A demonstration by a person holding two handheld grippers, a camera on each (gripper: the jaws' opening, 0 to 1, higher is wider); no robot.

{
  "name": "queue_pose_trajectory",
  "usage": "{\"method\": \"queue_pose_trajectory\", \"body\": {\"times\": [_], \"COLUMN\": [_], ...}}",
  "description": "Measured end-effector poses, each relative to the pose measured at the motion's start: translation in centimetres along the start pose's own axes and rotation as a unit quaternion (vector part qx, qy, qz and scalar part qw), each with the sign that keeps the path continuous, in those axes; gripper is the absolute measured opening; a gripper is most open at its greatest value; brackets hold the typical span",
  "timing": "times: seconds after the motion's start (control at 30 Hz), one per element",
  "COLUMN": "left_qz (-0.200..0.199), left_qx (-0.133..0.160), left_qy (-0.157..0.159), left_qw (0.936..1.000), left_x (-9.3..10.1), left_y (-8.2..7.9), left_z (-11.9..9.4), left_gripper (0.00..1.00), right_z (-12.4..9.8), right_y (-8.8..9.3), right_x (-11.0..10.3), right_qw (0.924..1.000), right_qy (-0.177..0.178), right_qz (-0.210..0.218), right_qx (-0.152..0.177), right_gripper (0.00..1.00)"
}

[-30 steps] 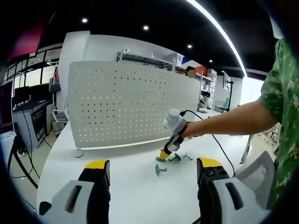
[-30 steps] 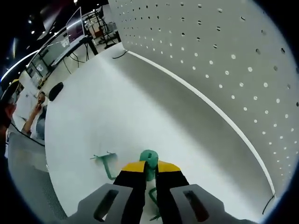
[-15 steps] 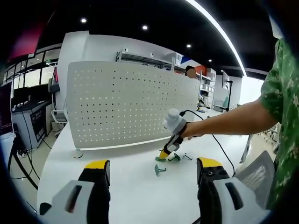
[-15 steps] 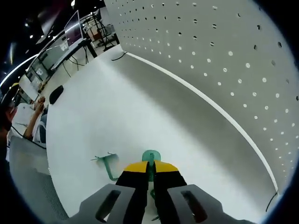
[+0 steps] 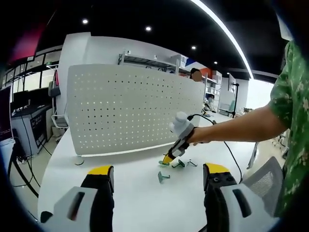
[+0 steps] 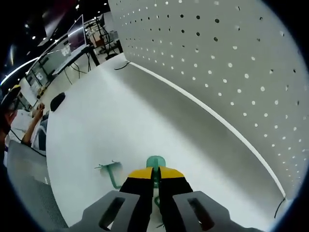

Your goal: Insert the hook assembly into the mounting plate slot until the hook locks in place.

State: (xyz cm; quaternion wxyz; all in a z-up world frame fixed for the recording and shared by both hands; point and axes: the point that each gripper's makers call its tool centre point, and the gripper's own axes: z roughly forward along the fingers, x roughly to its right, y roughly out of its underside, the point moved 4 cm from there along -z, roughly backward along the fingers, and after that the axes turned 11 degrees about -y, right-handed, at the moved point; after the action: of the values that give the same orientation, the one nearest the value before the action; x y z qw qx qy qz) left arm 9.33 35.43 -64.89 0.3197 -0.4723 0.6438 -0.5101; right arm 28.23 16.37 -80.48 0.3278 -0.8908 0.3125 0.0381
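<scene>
The step in hand looks like the pick-up: the right gripper [image 6: 154,178] has its yellow-tipped jaws pressed together on a small green plastic hook with a round head [image 6: 155,163], low over the white bench [image 6: 96,125]. Seen from the left gripper view, that same right gripper [image 5: 169,158] sits out toward the middle of the bench, just in front of the tall white perforated mounting plate [image 5: 130,108] that stands along the bench's far edge. Three more green hooks lie beside it: one alone nearer the front edge [image 5: 162,177] and two close together [image 5: 183,164] on the side of the person's outstretched arm [image 5: 231,126].

The left gripper [image 5: 157,181] has its jaws spread wide, grasping nothing, near the front edge.

Next, I judge, the gripped hook must be lifted clear, carried to the plate, its rear tabs lined up with a slot and pushed until it catches.

The jaws cover most of the gripped hook, so its back end and orientation cannot be made out. Whether it rests on the bench or is already raised is unclear. A further green hook [image 6: 110,171] lies beside the jaws.
</scene>
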Motion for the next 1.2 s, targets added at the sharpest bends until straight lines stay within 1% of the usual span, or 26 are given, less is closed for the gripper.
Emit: {"method": "queue_pose_trajectory", "body": {"times": [0.23, 0.43, 0.7, 0.93, 1.0, 1.13, 1.2], "left_qz": [0.004, 0.006, 0.007, 0.006, 0.006, 0.005, 0.006], "left_qx": [0.004, 0.01, 0.024, 0.033, 0.036, 0.04, 0.04], "left_qy": [0.008, 0.015, 0.029, 0.046, 0.053, 0.065, 0.071], "left_qw": [1.0, 0.9998, 0.9993, 0.9984, 0.998, 0.9971, 0.9967], "left_x": [0.5, 0.9, 1.5, 2.3, 2.6, 3.1, 3.5], "left_y": [-0.4, -0.9, -2.0, -2.8, -3.0, -3.4, -3.4], "left_z": [0.0, 0.1, 0.3, 0.5, 0.6, 0.8, 0.8], "left_gripper": [0.77, 0.77, 0.77, 0.76, 0.76, 0.76, 0.76], "right_z": [-1.4, -3.4, -6.3, -9.2, -10.4, -12.1, -13.2], "right_y": [-0.9, -2.0, -3.2, -3.9, -4.0, -4.2, -4.4], "right_x": [-0.5, -1.9, -3.8, -5.0, -5.5, -6.2, -6.5], "right_qw": [0.9995, 0.9978, 0.9931, 0.9863, 0.9826, 0.9766, 0.9725], "right_qy": [0.008, 0.015, 0.027, 0.045, 0.052, 0.062, 0.07], "right_qz": [-0.005, -0.021, -0.032, -0.035, -0.034, -0.037, -0.038], "right_qx": [0.029, 0.06, 0.109, 0.155, 0.175, 0.202, 0.219], "right_gripper": [0.01, 0.01, 0.01, 0.01, 0.01, 0.01, 0.01]}}
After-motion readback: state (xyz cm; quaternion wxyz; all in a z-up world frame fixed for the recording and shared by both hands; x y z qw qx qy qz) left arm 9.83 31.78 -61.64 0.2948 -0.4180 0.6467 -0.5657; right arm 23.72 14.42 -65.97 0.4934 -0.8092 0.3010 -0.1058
